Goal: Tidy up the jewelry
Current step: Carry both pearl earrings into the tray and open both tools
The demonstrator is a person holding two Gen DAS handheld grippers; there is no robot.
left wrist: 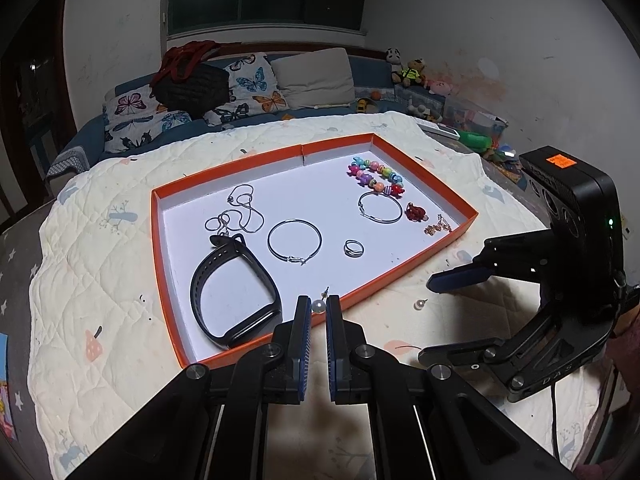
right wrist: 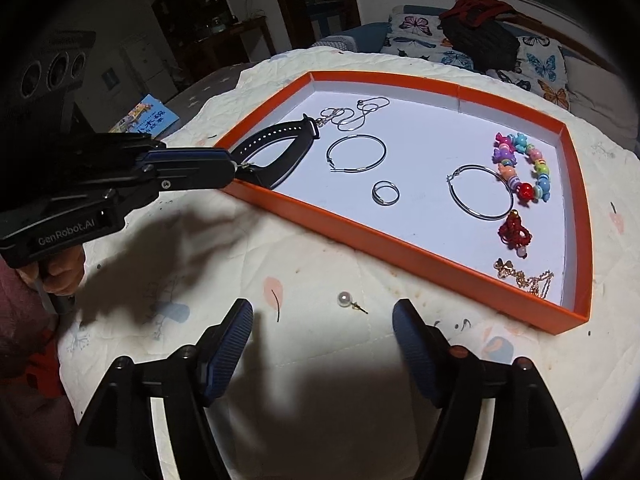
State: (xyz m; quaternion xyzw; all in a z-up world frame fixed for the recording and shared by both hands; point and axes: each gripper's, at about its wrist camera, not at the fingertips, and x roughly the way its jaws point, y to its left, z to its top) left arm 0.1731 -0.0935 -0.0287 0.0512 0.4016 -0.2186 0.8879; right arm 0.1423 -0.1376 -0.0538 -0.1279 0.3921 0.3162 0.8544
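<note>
My left gripper (left wrist: 319, 307) is shut on a pearl stud earring (left wrist: 318, 305) and holds it over the near wall of the orange tray (left wrist: 420, 258). In the right wrist view it reaches in from the left (right wrist: 236, 166). A second pearl earring (right wrist: 344, 299) lies on the quilt, in front of my open right gripper (right wrist: 322, 320), which is empty. It also shows in the left wrist view (left wrist: 419, 304). In the tray lie a black watch band (left wrist: 224, 280), two hoop earrings (left wrist: 294, 240), a ring (left wrist: 354, 248), a silver chain (left wrist: 240, 212), a bead bracelet (left wrist: 376, 176), a red charm (left wrist: 416, 212) and a gold chain (left wrist: 438, 226).
The tray sits on a cream quilt (left wrist: 100, 280) over a table. A sofa with butterfly cushions (left wrist: 240, 88) stands behind. Toys (left wrist: 412, 76) and clutter lie at the far right. A blue booklet (right wrist: 146, 120) lies at the table's left edge.
</note>
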